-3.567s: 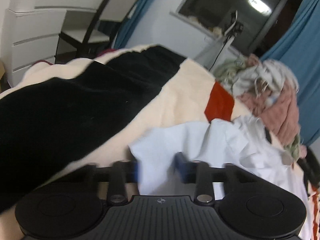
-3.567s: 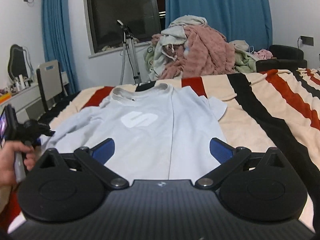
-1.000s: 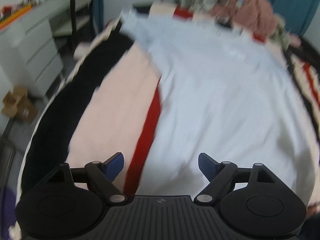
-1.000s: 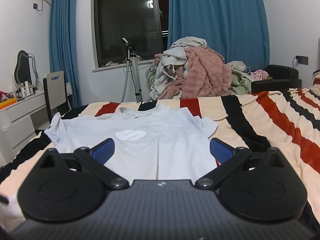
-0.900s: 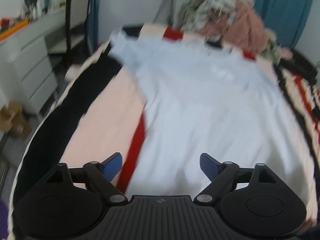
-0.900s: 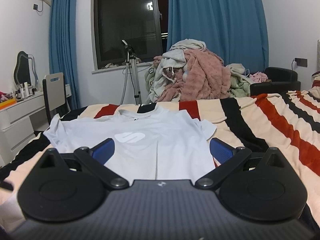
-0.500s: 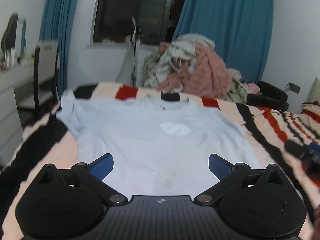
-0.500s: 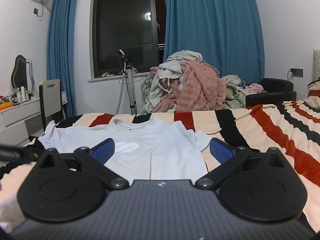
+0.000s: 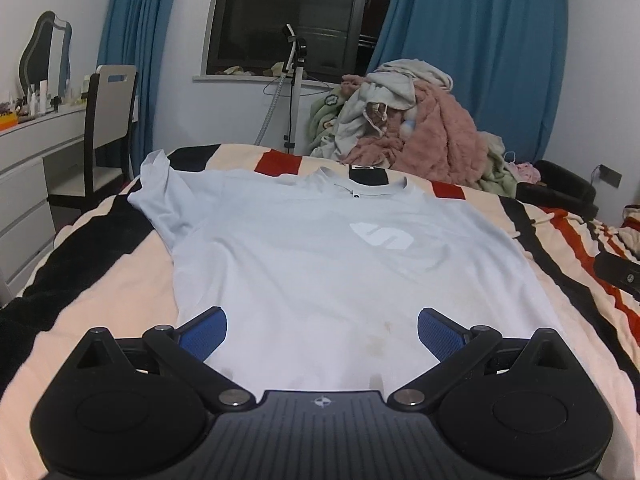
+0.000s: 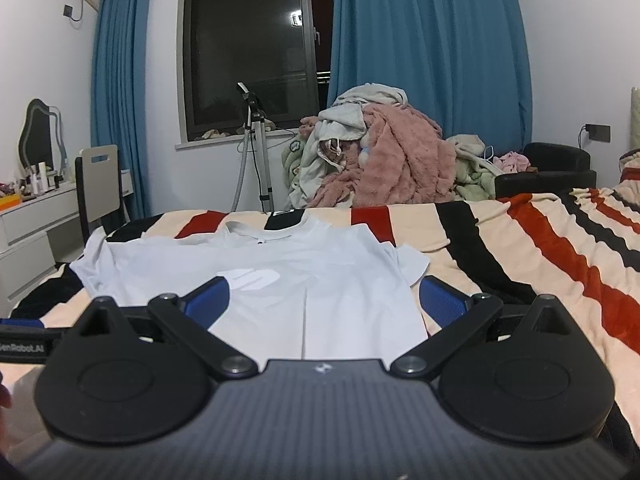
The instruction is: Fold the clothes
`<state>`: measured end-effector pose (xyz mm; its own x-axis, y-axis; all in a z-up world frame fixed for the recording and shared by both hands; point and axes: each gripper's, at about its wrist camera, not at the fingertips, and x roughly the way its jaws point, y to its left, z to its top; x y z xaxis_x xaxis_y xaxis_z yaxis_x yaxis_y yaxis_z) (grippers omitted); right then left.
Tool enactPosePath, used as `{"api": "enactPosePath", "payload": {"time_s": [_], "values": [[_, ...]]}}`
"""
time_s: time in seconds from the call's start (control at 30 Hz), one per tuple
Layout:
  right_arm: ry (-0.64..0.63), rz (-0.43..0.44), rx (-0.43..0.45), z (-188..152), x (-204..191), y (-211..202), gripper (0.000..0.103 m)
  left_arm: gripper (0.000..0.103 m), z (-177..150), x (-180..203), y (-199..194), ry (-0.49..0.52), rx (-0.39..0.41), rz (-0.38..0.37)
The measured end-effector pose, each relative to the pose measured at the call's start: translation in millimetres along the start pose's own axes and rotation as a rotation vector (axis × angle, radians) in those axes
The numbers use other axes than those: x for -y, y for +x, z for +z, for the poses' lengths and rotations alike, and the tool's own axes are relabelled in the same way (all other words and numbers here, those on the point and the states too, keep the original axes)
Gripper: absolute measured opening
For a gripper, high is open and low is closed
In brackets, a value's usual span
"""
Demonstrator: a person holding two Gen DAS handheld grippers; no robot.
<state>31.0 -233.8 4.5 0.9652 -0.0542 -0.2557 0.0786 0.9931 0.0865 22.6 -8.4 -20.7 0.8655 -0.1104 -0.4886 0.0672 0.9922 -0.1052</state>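
A light blue T-shirt with a white logo lies spread flat, front up, on the striped bed, collar at the far end. It also shows in the right wrist view. My left gripper is open and empty, hovering over the shirt's near hem. My right gripper is open and empty, low over the hem toward the shirt's right side. The shirt's left sleeve lies out toward the bed's left edge; the right sleeve is partly folded.
The bed has a red, black and cream striped blanket. A pile of clothes and a pink blanket stands beyond the bed's far end. A tripod, a chair and a white desk are at the left.
My left gripper let go of the shirt's sleeve, swung round to the hem end and levelled out. The shirt now lies flat. The right gripper dropped slightly lower.
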Motion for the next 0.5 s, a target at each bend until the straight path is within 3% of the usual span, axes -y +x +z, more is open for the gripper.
{"api": "enactPosePath", "payload": {"time_s": [0.27,0.3,0.33,0.37,0.47,0.5], "values": [[0.014,-0.005,-0.005,-1.2,3.1,0.0,0.102,0.102,-3.6,3.2,-1.4,0.003,0.000,-0.005],[0.022,0.004,-0.008,-0.2,4.3,0.5,0.093,0.102,-4.3,3.3,-1.5,0.001,-0.002,-0.005],[0.029,0.012,-0.010,0.8,5.5,1.0,0.069,0.102,-5.2,3.2,-1.8,-0.002,-0.004,-0.005],[0.031,0.009,-0.010,1.4,6.3,1.0,0.064,0.102,-6.0,3.1,-1.6,-0.004,-0.007,-0.003],[0.038,0.000,-0.008,3.0,8.8,1.2,0.065,0.102,-8.0,2.7,-0.2,-0.010,-0.017,0.005],[0.039,-0.001,-0.014,3.0,9.9,2.6,0.073,0.102,-8.1,2.8,0.5,-0.012,-0.020,0.009]]}}
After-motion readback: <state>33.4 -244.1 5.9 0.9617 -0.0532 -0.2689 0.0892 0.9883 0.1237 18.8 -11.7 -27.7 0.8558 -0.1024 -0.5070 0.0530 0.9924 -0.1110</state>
